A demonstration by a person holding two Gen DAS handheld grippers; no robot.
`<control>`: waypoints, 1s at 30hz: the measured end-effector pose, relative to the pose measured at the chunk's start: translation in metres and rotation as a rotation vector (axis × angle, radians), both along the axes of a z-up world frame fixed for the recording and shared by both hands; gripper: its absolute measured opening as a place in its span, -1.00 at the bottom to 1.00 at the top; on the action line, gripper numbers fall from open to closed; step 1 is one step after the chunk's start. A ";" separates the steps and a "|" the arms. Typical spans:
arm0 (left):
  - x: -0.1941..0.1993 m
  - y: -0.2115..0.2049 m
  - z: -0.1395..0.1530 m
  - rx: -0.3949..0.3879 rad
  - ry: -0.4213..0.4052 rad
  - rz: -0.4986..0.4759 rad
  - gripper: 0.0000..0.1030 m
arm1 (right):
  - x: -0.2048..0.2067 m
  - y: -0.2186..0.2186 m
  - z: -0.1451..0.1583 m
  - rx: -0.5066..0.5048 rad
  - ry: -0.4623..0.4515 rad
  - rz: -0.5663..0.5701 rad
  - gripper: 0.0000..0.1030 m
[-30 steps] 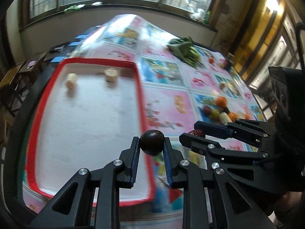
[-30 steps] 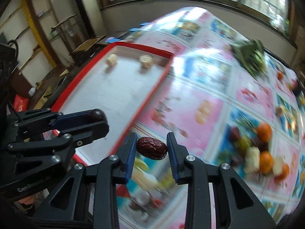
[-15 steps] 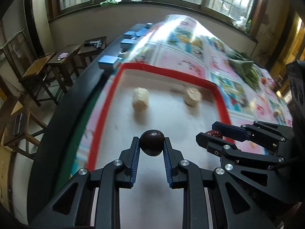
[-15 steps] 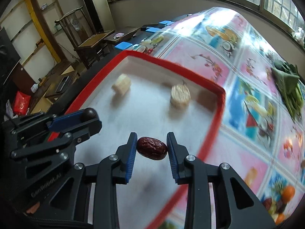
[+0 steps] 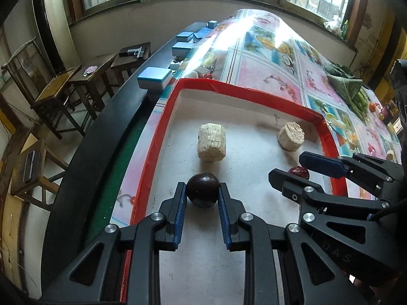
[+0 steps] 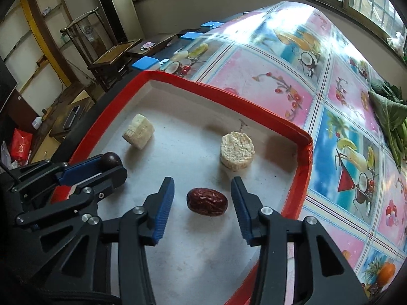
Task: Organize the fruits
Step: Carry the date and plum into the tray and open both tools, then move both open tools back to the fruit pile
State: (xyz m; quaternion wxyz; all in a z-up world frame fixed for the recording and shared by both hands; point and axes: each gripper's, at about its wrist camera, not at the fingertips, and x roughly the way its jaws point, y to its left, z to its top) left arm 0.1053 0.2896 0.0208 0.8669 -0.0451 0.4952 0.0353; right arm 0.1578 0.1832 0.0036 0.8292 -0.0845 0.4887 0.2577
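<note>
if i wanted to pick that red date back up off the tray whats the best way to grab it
Grip the red date across its narrow middle, from straight above. It lies flat on the tray, long axis crosswise, so the open right gripper would likely need to turn to close on its long sides.

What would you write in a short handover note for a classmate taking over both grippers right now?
Left gripper: shut on the dark round fruit, over the tray.
Right gripper: open, jaws either side of the red date, which lies on the tray floor.
Also in the tray: two pale chunks.
Done: date delivered.
Left: put down the round fruit, then fetch the remaining fruits from the far end of the table.
</note>
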 end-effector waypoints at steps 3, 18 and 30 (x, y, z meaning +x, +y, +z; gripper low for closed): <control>0.000 0.000 0.001 0.005 0.009 0.007 -0.53 | 0.000 0.000 -0.001 -0.002 0.002 0.000 -0.03; -0.027 -0.011 0.014 0.032 0.016 0.056 -0.51 | -0.042 -0.031 0.036 -0.066 -0.064 -0.069 0.82; -0.056 -0.081 0.040 -0.011 -0.026 -0.066 -0.50 | -0.082 -0.116 0.051 -0.187 -0.011 -0.243 1.00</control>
